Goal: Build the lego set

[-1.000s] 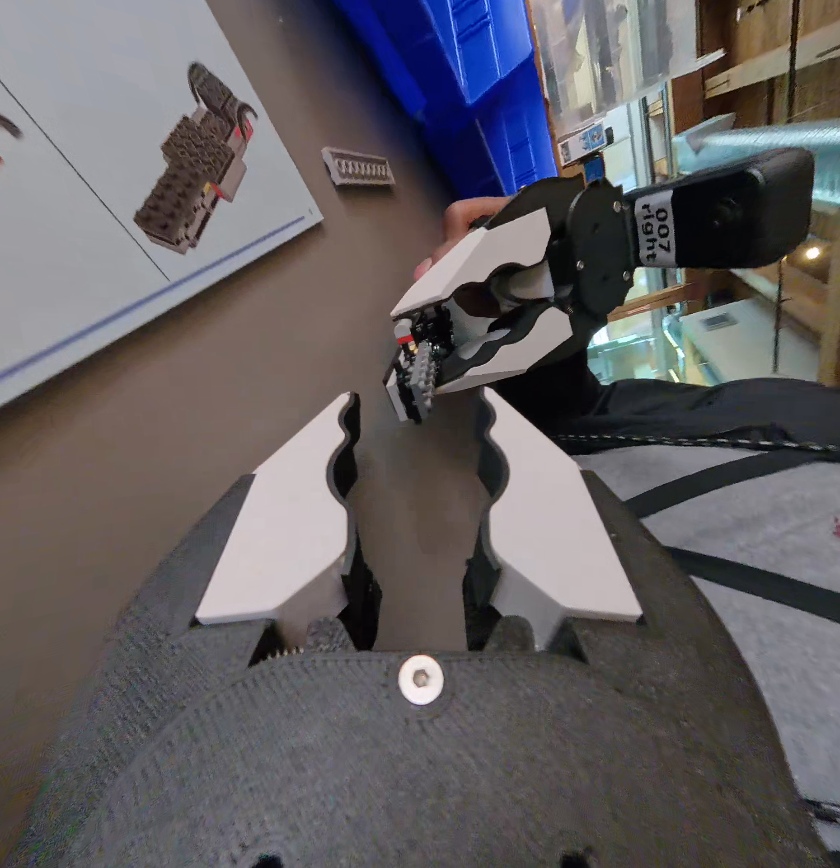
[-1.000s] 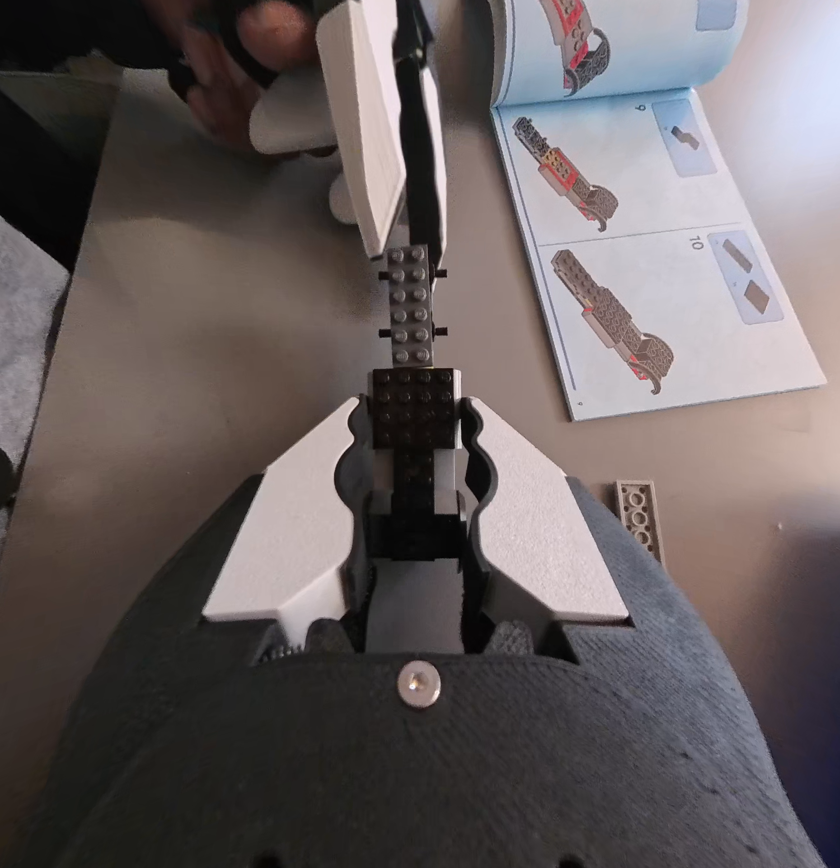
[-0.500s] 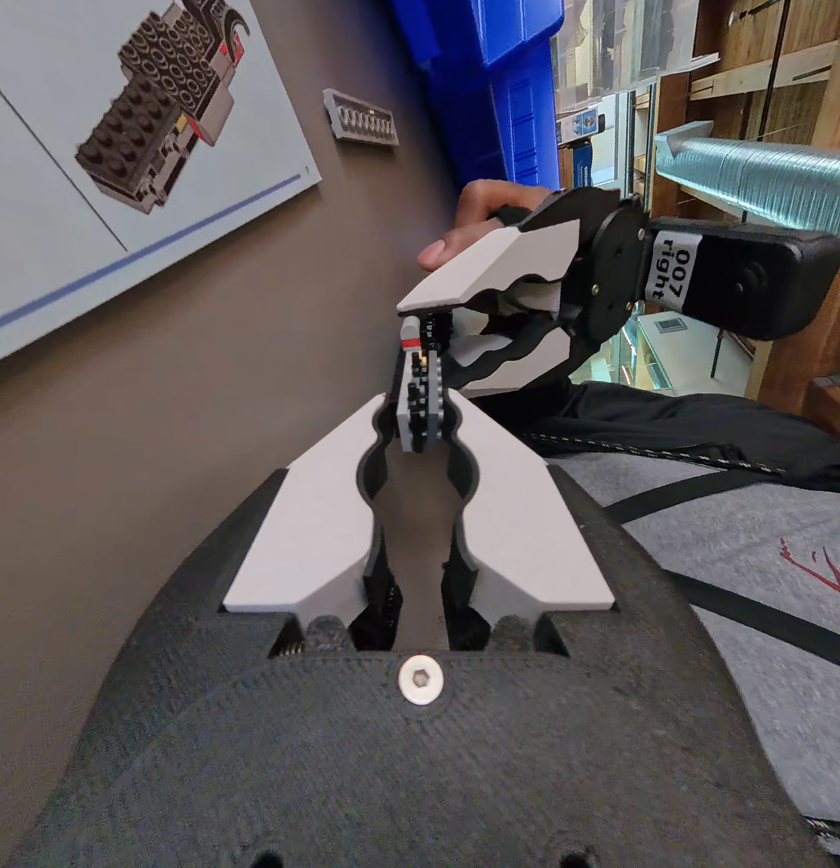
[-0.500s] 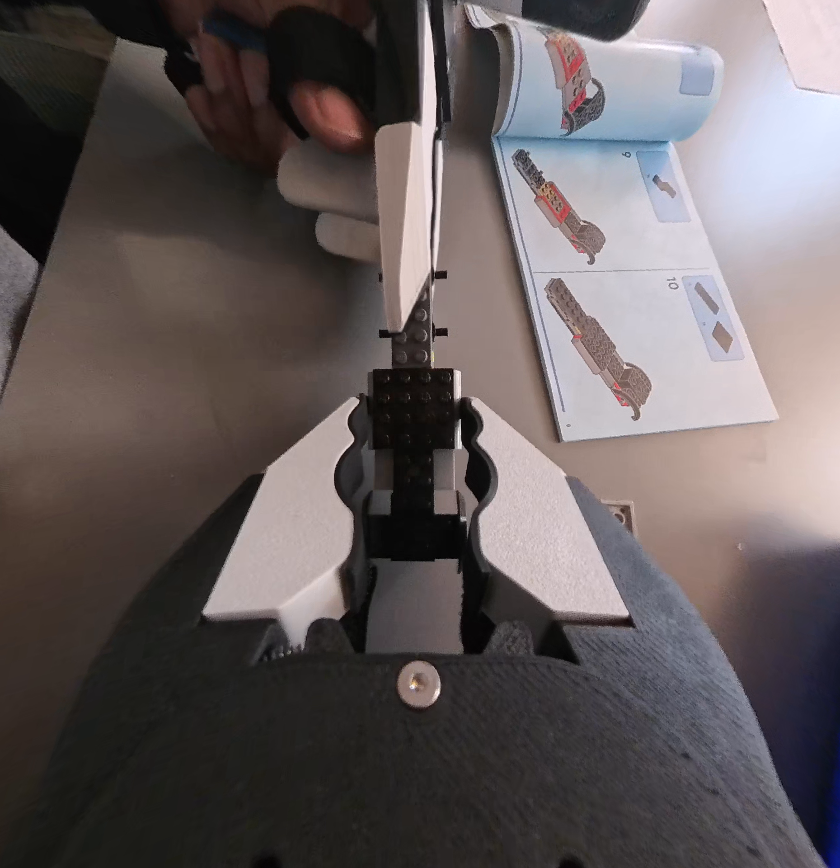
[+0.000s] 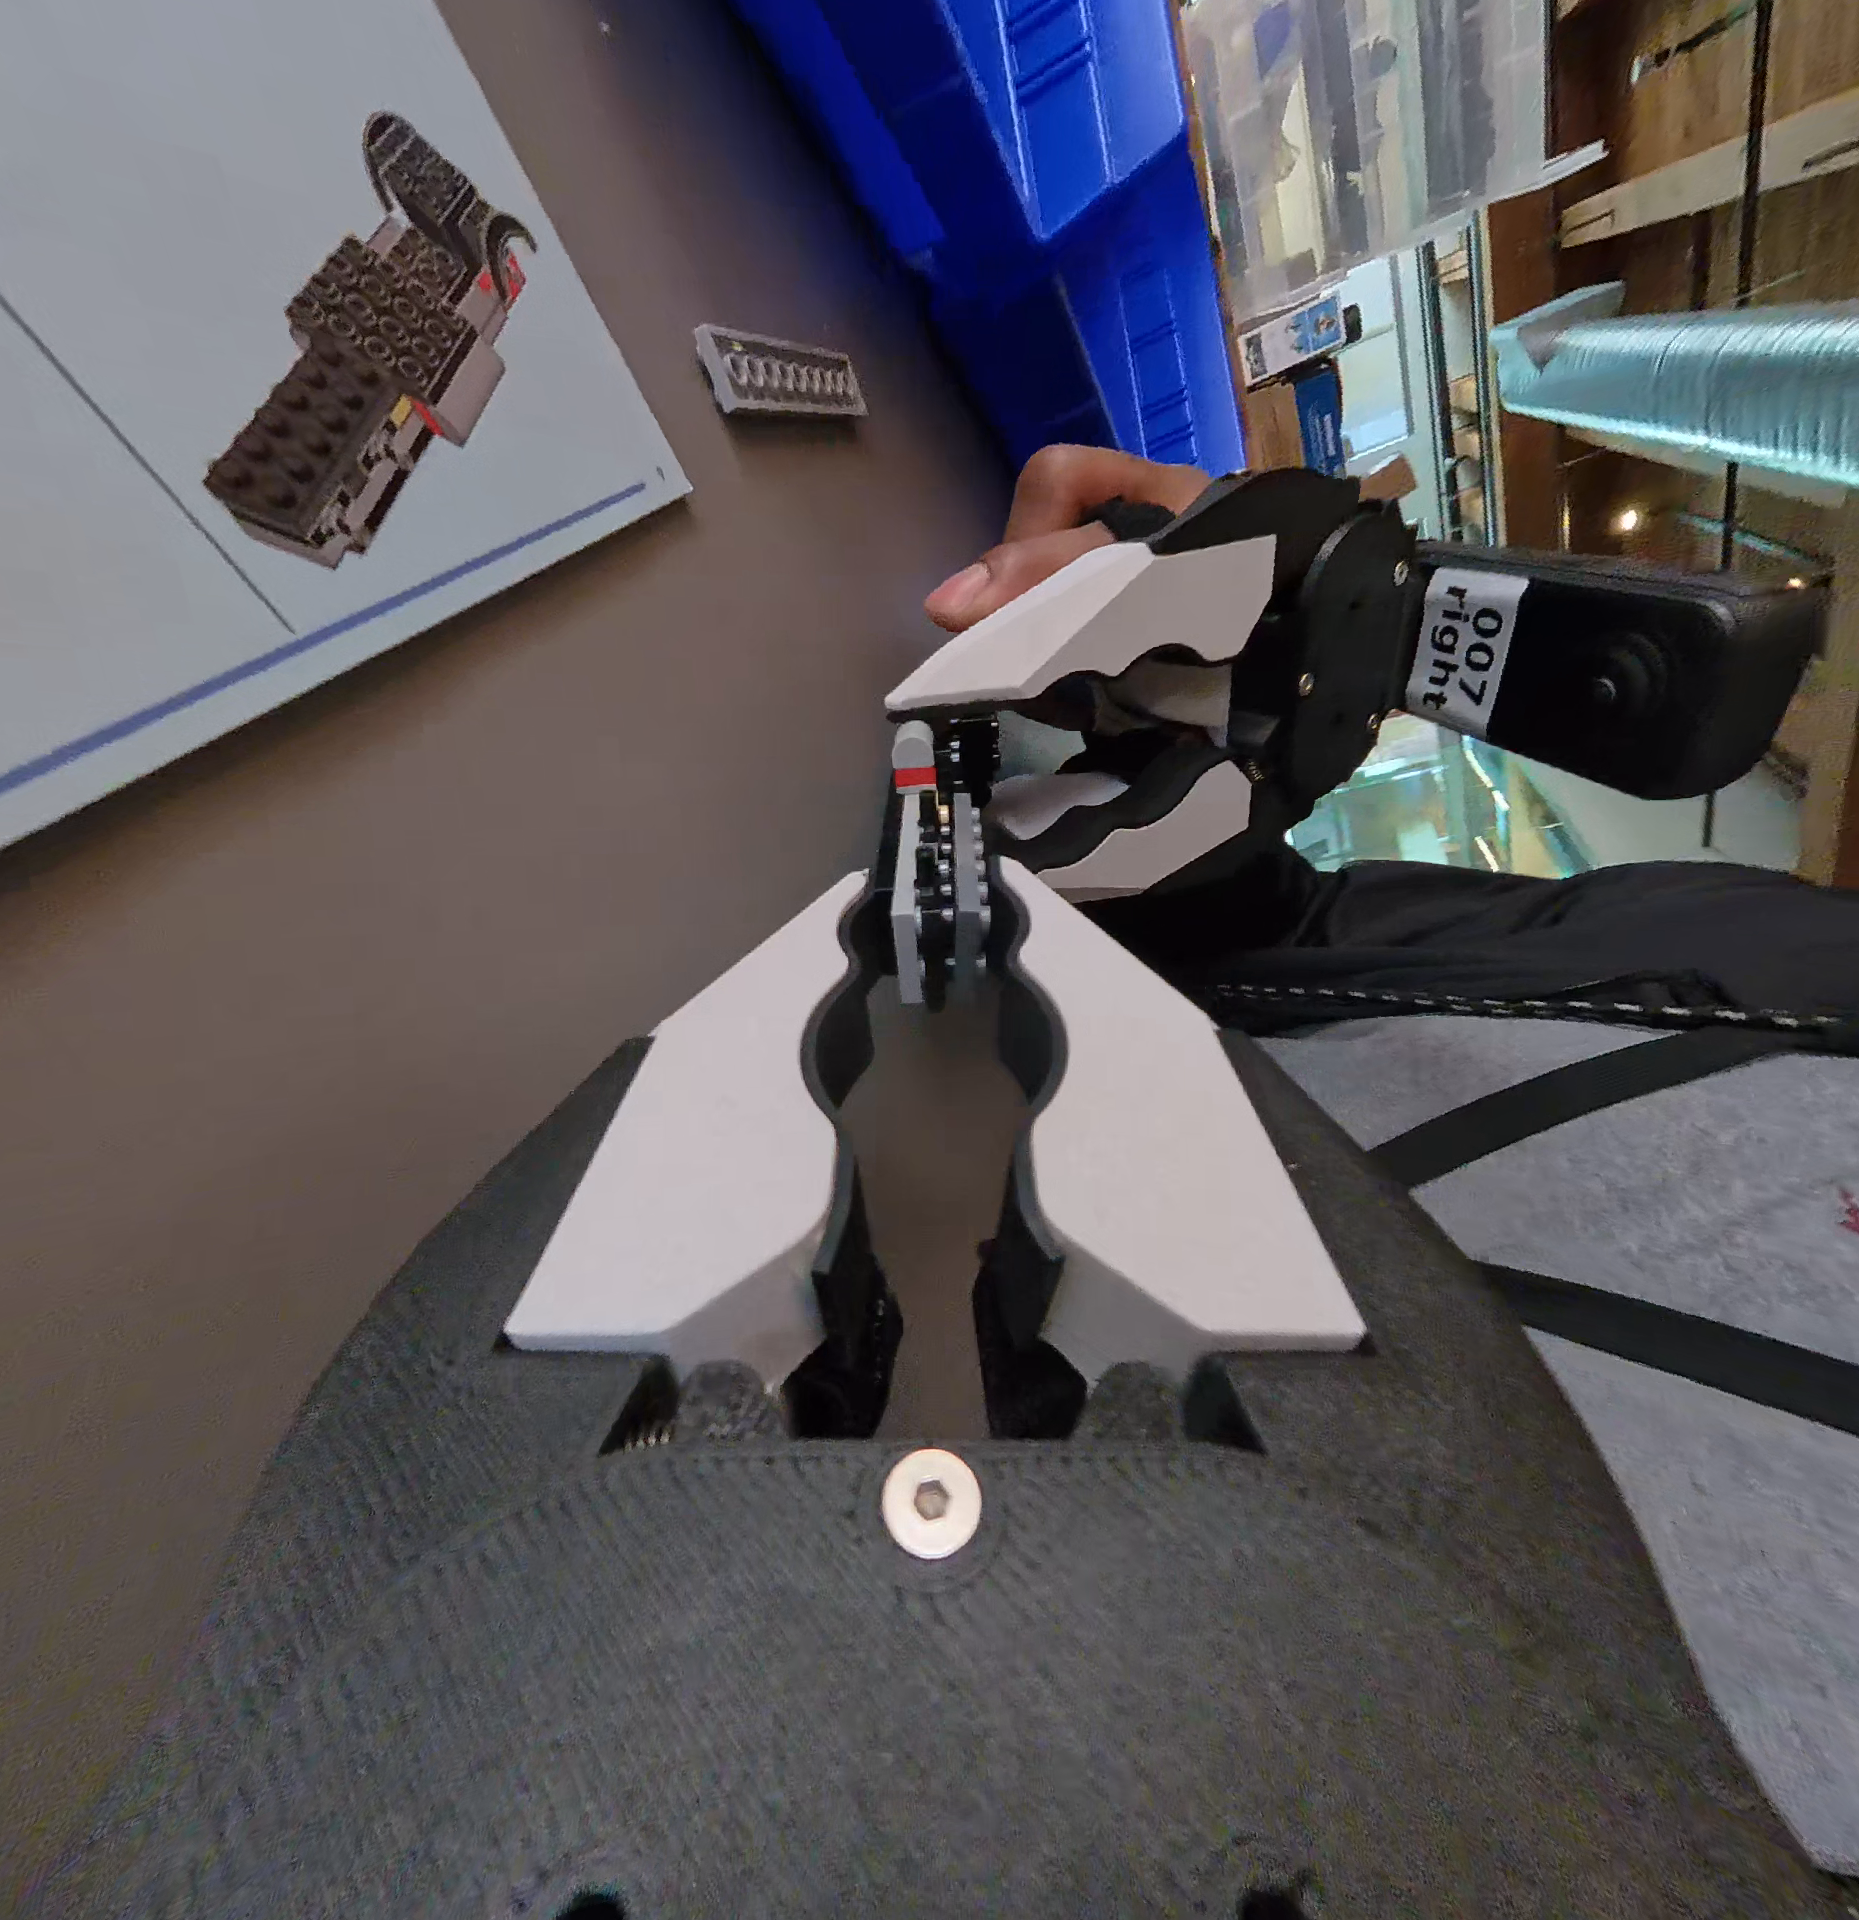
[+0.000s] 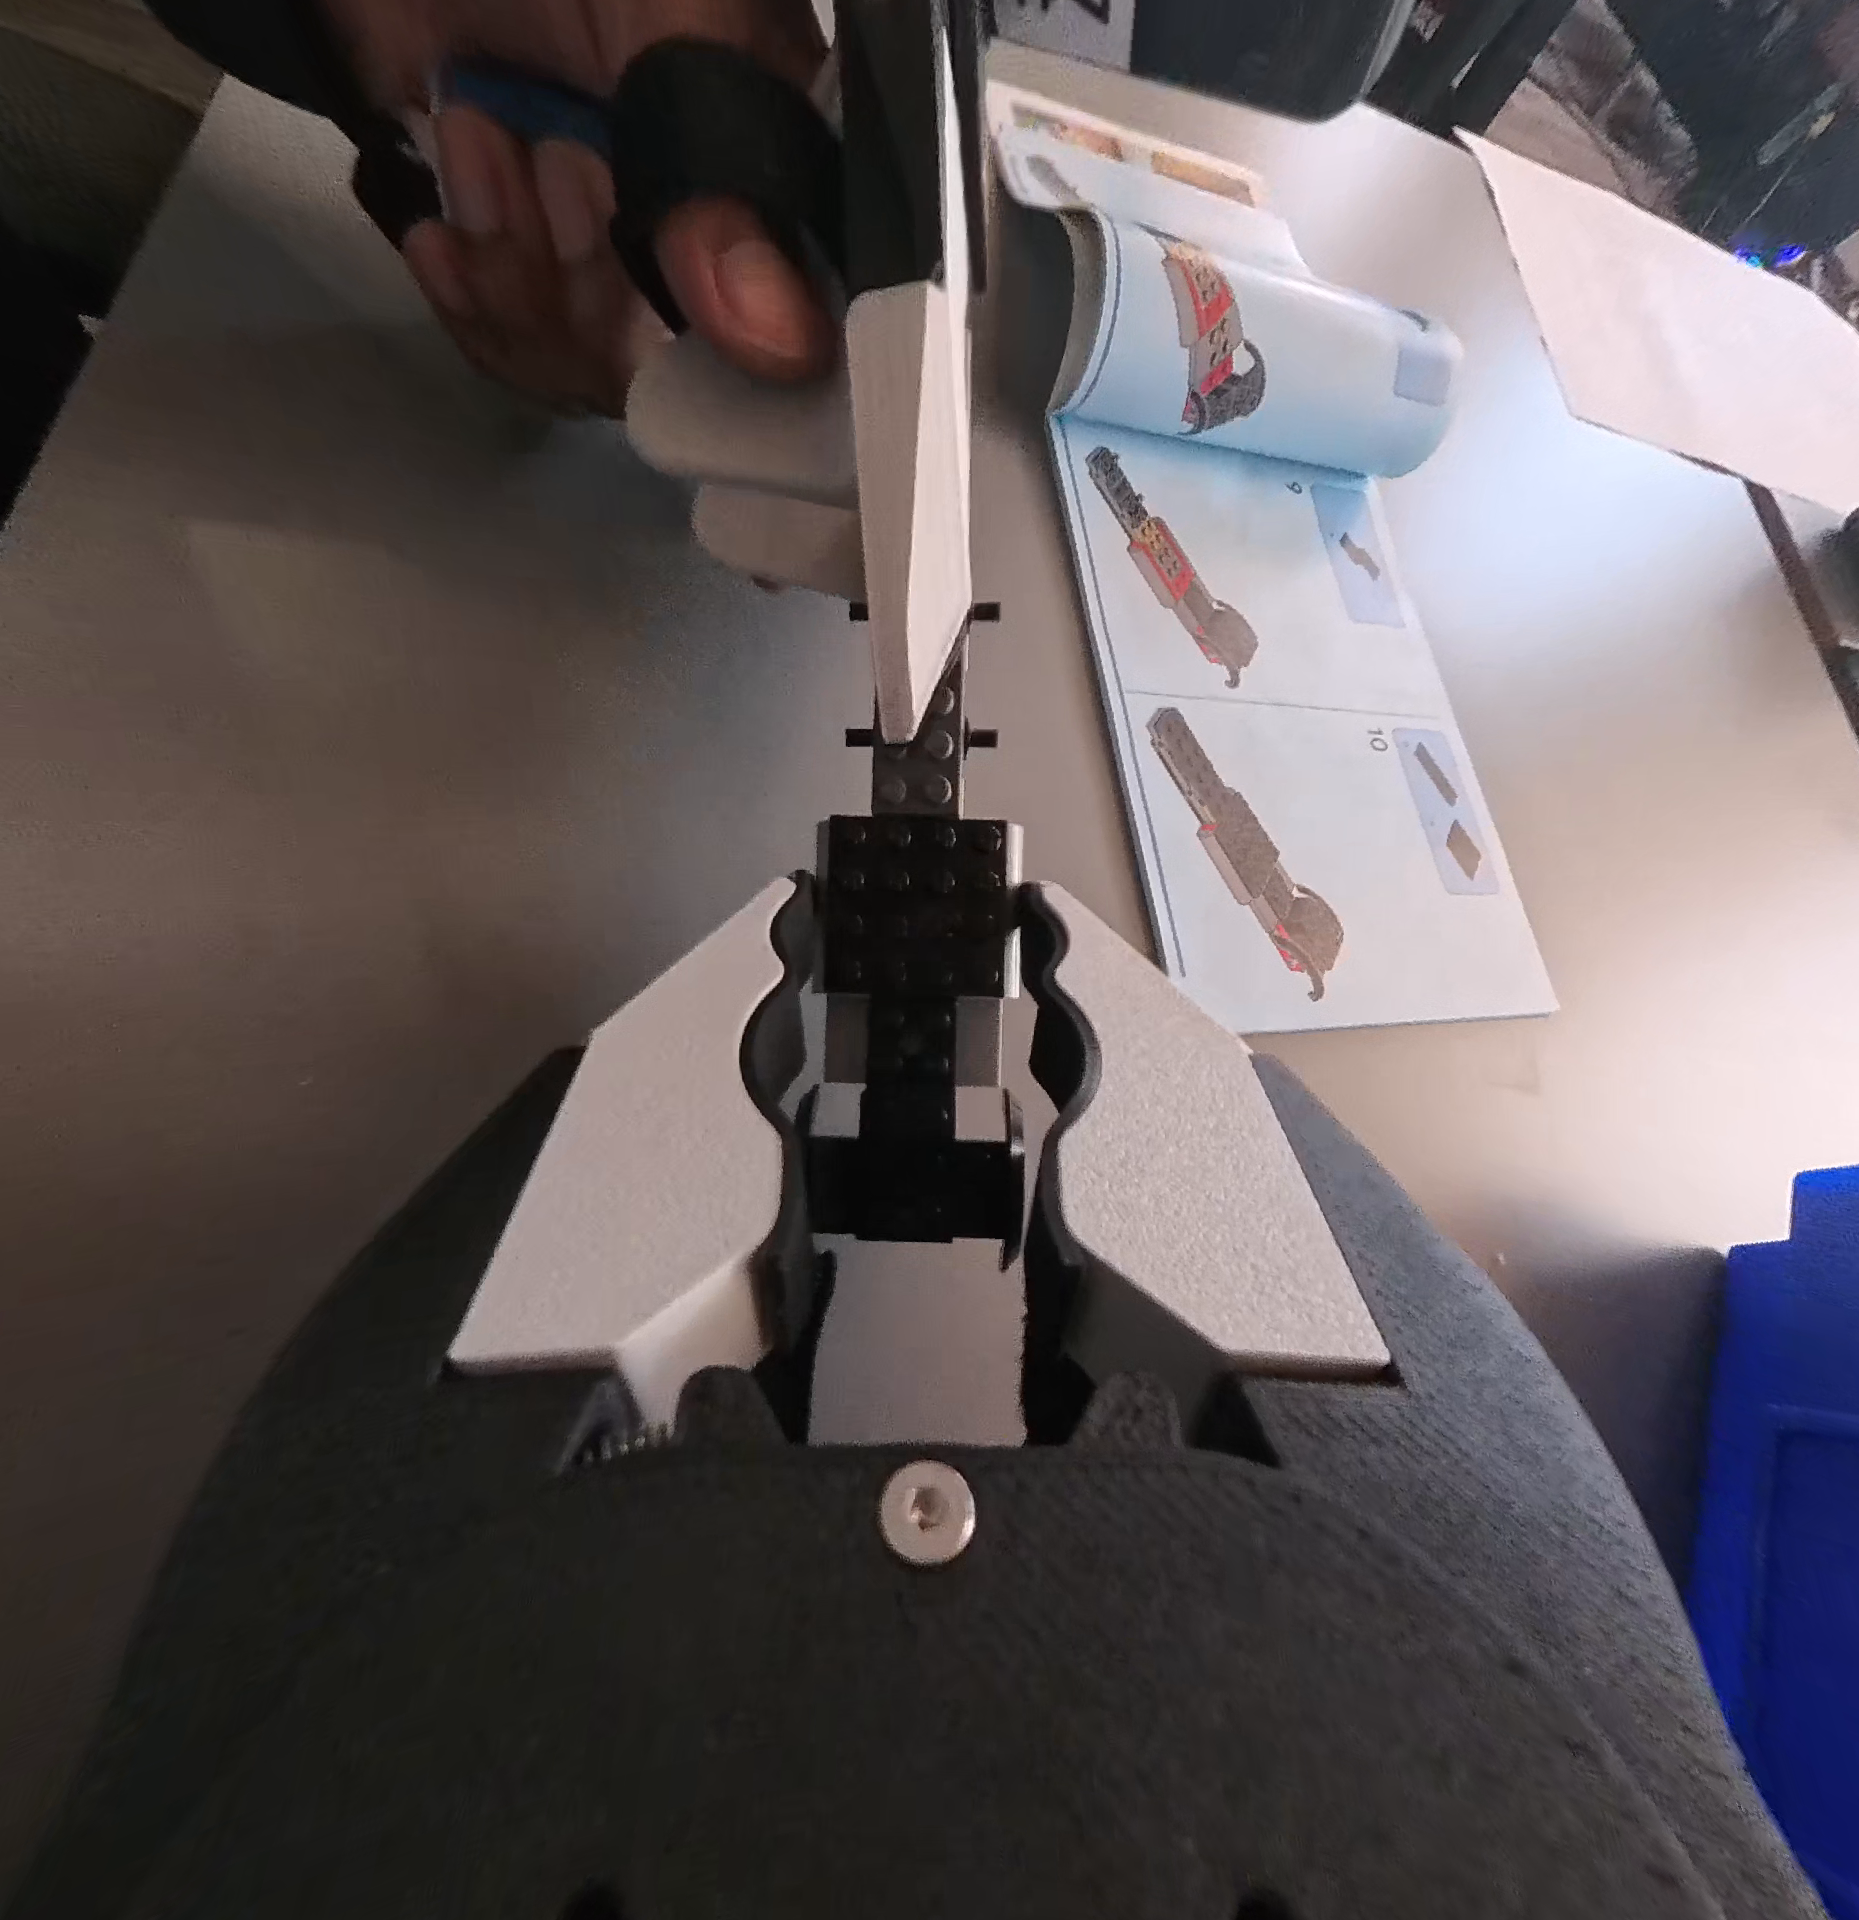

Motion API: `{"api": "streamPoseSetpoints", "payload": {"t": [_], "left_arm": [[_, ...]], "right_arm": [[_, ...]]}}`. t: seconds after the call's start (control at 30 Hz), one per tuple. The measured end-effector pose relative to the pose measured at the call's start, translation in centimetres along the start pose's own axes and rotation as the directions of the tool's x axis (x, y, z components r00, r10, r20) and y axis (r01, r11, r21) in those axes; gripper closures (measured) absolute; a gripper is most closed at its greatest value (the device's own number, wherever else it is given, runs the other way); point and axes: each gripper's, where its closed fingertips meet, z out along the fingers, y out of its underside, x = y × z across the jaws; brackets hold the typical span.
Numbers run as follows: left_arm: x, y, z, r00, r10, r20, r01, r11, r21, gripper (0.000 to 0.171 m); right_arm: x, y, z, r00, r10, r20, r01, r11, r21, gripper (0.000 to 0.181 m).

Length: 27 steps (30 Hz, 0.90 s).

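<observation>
Left wrist view: both tongs [image 5: 940, 914] [image 6: 914, 914] clamp the lego model [image 5: 935, 883] between them.

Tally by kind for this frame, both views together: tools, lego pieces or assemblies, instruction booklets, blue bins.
Tools: 2, the left tool and right tool, both shut on the lego assembly
Lego items: 2, that assembly and a loose grey plate
Instruction booklet: 1
Blue bins: at least 2, stacked
Total: 7

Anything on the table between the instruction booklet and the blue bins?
One loose grey lego plate lies on the dark table, between the instruction booklet and blue bins, in the left wrist view.
</observation>
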Motion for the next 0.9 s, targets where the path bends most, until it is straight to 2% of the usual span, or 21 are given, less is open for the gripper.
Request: {"api": "streamPoseSetpoints", "payload": {"t": [0.17, 0.27, 0.37, 0.43, 0.53, 0.7, 0.9], "left_arm": [[0.7, 0.0, -0.5, 0.984, 0.178, 0.027, -0.178, 0.984, 0.002, 0.155], [1.3, -0.1, -1.0, 0.949, 0.309, 0.057, -0.309, 0.951, -0.012, 0.155], [2.5, -0.3, -1.5, 0.867, 0.493, 0.074, -0.492, 0.870, -0.027, 0.155], [3.2, -0.4, -1.7, 0.778, 0.621, 0.096, -0.620, 0.783, -0.041, 0.155], [3.3, -0.5, -1.9, 0.662, 0.738, 0.131, -0.736, 0.673, -0.068, 0.155], [3.7, -0.2, -1.9, 0.536, 0.836, 0.116, -0.837, 0.544, -0.057, 0.154], [3.7, 0.3, -1.7, 0.438, 0.892, 0.108, -0.893, 0.446, -0.064, 0.155]], "right_arm": [[-0.1, -0.9, -0.4, 1.000, 0.001, 0.006, -0.001, 0.998, 0.060, 0.138], [-0.1, -1.2, -0.8, 0.999, 0.019, 0.032, -0.022, 0.996, 0.083, 0.128], [0.0, -2.4, -1.6, 0.996, 0.058, 0.068, -0.068, 0.987, 0.149, 0.125], [0.3, -3.7, -2.4, 0.990, 0.094, 0.104, -0.115, 0.970, 0.213, 0.126], [0.5, -5.4, -3.0, 0.983, 0.109, 0.147, -0.145, 0.953, 0.268, 0.129], [0.4, -6.2, -2.8, 0.980, 0.084, 0.181, -0.131, 0.955, 0.266, 0.142], [-0.4, -5.8, -2.1, 0.975, 0.063, 0.215, -0.113, 0.967, 0.227, 0.150]]}}
